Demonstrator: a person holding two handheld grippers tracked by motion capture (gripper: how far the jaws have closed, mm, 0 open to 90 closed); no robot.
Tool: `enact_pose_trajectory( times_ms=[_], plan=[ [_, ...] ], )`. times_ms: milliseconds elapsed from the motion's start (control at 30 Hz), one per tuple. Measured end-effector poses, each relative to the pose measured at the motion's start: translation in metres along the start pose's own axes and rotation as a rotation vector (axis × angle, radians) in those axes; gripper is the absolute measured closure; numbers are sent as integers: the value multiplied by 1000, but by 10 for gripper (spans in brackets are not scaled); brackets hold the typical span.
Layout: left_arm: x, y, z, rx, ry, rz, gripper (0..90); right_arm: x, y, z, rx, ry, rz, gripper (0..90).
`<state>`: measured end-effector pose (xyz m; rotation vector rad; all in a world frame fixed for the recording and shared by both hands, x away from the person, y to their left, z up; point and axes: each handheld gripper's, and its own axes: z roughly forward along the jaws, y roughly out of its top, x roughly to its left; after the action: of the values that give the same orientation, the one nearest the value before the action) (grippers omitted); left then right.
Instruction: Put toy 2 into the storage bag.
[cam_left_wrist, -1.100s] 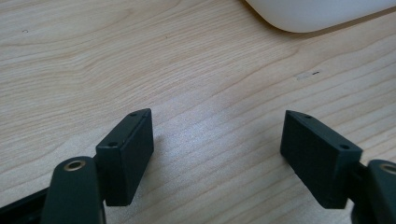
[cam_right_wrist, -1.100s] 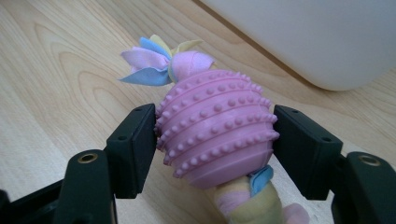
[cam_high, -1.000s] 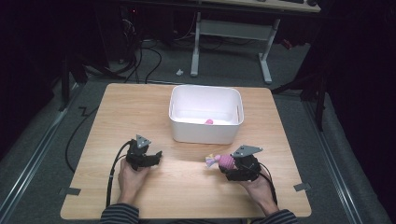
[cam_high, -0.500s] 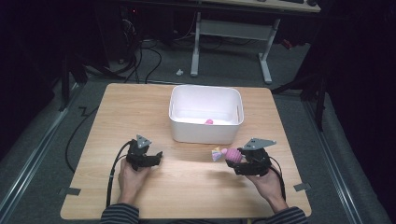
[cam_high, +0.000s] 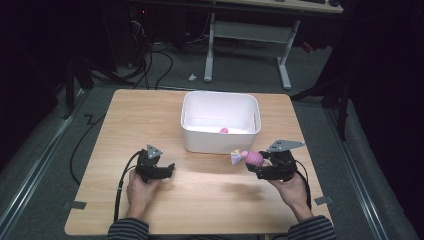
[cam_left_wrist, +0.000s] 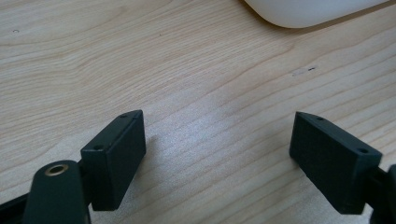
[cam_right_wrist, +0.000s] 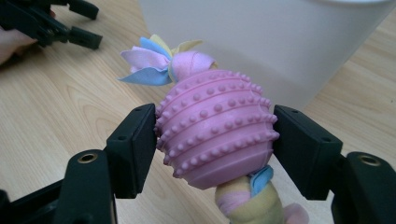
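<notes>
A pink knobbed rubber toy (cam_right_wrist: 215, 126) with pastel fabric tails is clamped between the pads of my right gripper (cam_right_wrist: 214, 140). In the high view that right gripper (cam_high: 256, 163) holds the toy (cam_high: 252, 158) above the table, just in front of the right corner of the white bin (cam_high: 220, 142). A small pink object (cam_high: 223, 130) lies inside the bin. My left gripper (cam_high: 169, 170) rests low over the wood at the left. Its jaws have just been opening. In the left gripper view the gripper (cam_left_wrist: 219, 135) stands open with only bare tabletop between its jaws.
The wooden table (cam_high: 150, 115) has tape marks at its front corners (cam_high: 71, 204). The left gripper's cable (cam_high: 122, 182) trails off the front edge. The bin's corner (cam_left_wrist: 299, 11) lies just ahead of the left jaws. Dark floor, cables and a desk frame (cam_high: 245, 45) lie beyond.
My right gripper has risen and shifted right and toward the bin with the toy in it. The left hand has stayed in place.
</notes>
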<state>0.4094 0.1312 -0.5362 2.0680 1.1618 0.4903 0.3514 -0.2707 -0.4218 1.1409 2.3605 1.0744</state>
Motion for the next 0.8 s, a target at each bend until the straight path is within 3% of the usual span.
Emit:
enact_pose_trajectory(
  times_ms=[233, 533, 800],
  plan=[
    [-1, 0, 0, 3, -6, 7, 168, -6, 21, -12, -36, 8, -11, 332],
    [0, 0, 1, 2, -4, 3, 171, -17, 41, -20, -83, 38, 8, 333],
    [0, 0, 0, 2, -5, 1, 178, -23, 68, -19, -101, 43, -6, 334]
  ],
)
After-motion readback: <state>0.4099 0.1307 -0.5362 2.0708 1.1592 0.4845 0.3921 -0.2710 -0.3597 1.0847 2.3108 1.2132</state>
